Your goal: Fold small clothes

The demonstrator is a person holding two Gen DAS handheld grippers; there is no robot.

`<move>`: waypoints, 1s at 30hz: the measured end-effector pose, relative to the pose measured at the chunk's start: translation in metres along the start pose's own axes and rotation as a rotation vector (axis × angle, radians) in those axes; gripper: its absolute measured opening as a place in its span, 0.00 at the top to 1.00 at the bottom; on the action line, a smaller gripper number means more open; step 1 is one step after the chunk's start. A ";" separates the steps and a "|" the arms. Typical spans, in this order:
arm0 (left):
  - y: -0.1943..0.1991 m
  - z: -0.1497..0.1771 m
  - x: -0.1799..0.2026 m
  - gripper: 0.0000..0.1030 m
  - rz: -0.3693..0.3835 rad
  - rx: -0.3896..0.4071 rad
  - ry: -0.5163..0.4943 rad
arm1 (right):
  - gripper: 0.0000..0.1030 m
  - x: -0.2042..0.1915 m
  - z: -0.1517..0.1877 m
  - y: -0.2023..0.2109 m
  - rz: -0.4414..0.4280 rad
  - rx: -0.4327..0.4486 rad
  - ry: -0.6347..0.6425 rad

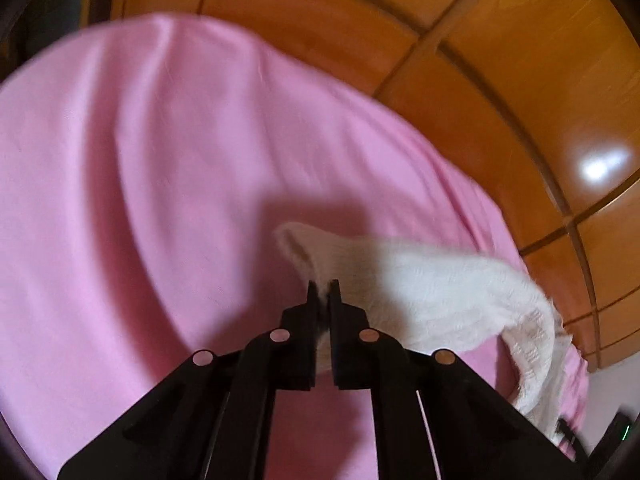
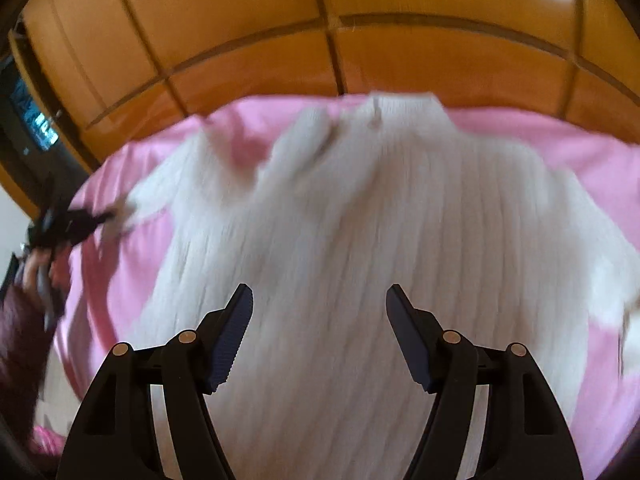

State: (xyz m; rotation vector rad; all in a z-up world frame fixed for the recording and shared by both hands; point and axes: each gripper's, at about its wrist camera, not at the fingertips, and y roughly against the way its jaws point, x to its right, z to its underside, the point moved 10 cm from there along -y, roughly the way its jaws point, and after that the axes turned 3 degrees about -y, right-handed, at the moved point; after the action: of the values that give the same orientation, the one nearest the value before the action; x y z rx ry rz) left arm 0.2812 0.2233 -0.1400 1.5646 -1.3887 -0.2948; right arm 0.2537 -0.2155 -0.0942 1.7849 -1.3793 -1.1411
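A small white ribbed knit sweater [image 2: 360, 240] lies spread on a pink sheet [image 2: 580, 152], collar toward the far side. My right gripper [image 2: 320, 300] is open and empty, hovering over the sweater's lower body. My left gripper [image 1: 324, 286] is shut on the white sleeve [image 1: 420, 292] of the sweater, holding its cuff end lifted above the pink sheet [image 1: 140, 180]. The left gripper also shows at the left edge of the right wrist view [image 2: 92, 220], with the sleeve stretched toward it. The image is blurred by motion.
Orange wooden wardrobe panels [image 2: 280, 40] stand close behind the bed, also in the left wrist view [image 1: 500, 60]. The person's hand and dark red sleeve [image 2: 20, 320] are at the left edge. A dark screen [image 2: 36, 120] sits at far left.
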 end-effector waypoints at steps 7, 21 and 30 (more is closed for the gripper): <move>0.132 -0.055 -0.086 0.97 -0.130 0.311 0.095 | 0.39 0.016 -0.088 -0.067 0.004 -0.022 -0.133; 0.151 -0.022 -0.141 0.97 -0.278 0.282 0.064 | 0.95 -0.012 -0.116 -0.154 0.185 -0.027 0.102; 0.115 -0.023 -0.167 0.96 -0.452 0.211 0.030 | 0.96 -0.012 -0.155 -0.162 0.233 0.033 0.081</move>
State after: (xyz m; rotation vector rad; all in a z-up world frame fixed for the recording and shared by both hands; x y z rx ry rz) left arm 0.1737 0.3943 -0.1077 2.0472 -1.0560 -0.4024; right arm 0.4621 -0.1654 -0.1600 1.6237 -1.5194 -0.9185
